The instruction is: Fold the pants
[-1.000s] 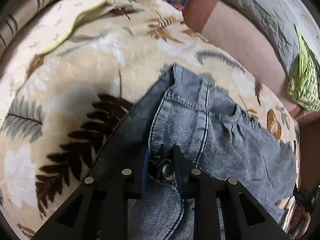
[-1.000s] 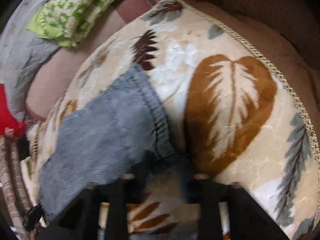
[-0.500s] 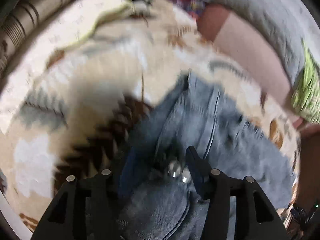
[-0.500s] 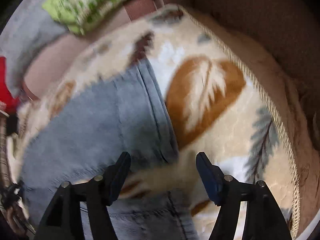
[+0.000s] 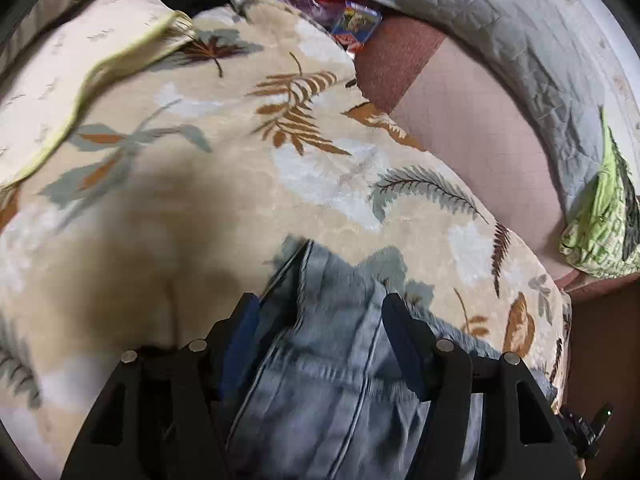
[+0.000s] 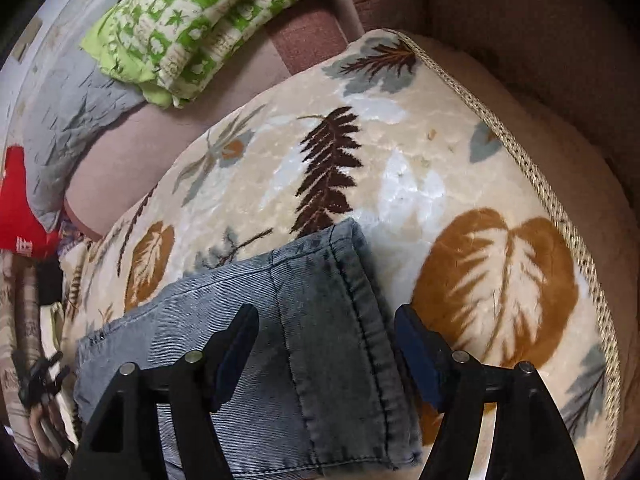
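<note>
Blue denim pants lie folded on a cream blanket with a leaf pattern (image 5: 224, 168). In the left wrist view the waistband end of the pants (image 5: 332, 364) lies under my left gripper (image 5: 322, 312). Its jaws are opening, and the denim shows in the wide gap with neither pad pressing on it. In the right wrist view the hemmed leg end of the pants (image 6: 316, 280) lies flat on the blanket (image 6: 400, 160). My right gripper (image 6: 326, 320) hovers over that end with its jaws spread wide, clear of the cloth.
A green patterned cloth (image 6: 192, 24) (image 5: 600, 220) and a grey quilted pillow (image 5: 500, 28) lie on the pink surface (image 5: 464, 120) beyond the blanket. A cream pillow (image 5: 56, 80) sits at the far left. The blanket's braided edge (image 6: 524, 160) runs along the right.
Both grippers were shut on the denim a second ago; both have opened and let it go. Both views have drawn back, so the pants sit lower in frame.
</note>
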{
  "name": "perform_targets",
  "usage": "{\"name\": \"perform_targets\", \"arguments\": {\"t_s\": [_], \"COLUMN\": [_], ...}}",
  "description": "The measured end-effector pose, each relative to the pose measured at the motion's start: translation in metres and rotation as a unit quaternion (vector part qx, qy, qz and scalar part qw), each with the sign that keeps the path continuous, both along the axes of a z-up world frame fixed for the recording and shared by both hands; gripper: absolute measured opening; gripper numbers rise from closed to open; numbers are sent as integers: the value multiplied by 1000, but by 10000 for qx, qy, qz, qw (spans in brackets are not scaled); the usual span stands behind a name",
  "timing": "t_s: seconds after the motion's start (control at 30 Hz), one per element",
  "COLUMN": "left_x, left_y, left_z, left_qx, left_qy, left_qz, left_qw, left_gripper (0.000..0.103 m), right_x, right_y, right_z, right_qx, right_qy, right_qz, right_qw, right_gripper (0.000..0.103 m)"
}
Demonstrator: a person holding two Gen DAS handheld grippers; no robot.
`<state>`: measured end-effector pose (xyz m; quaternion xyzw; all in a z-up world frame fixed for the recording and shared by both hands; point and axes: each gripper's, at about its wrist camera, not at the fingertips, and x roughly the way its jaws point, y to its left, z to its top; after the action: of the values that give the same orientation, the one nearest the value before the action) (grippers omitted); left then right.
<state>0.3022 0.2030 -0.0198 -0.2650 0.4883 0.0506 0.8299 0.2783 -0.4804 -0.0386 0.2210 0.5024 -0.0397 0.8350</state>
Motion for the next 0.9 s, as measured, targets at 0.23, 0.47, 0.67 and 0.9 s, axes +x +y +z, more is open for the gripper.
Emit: {"name": "perform_targets", "arguments": {"t_s": [0.23,0.47,0.67,0.9], "left_x": [25,34,41,15], "left_y": [-17,-20,-27,-20], "left_z": [-9,-17,-15,41], "left_qx": [260,249,572,400], "left_qy": [19,47,164,-502], "left_qz": [-256,-223,-236,-214], "left_qw": [9993,9994,9980,9977], "left_gripper": [21,35,0,0], "right_x": [22,49,58,33], "right_y": [-18,-3,3,4], "right_z": [-2,-16,-19,29], "right_qx": [80,-135,-585,-657], "right_qy": [-19,144,225,-423], "right_qz": [-30,335,402,223], "right_qw": [10000,9992,9972,9967], "right_gripper": [73,51,15,14]}}
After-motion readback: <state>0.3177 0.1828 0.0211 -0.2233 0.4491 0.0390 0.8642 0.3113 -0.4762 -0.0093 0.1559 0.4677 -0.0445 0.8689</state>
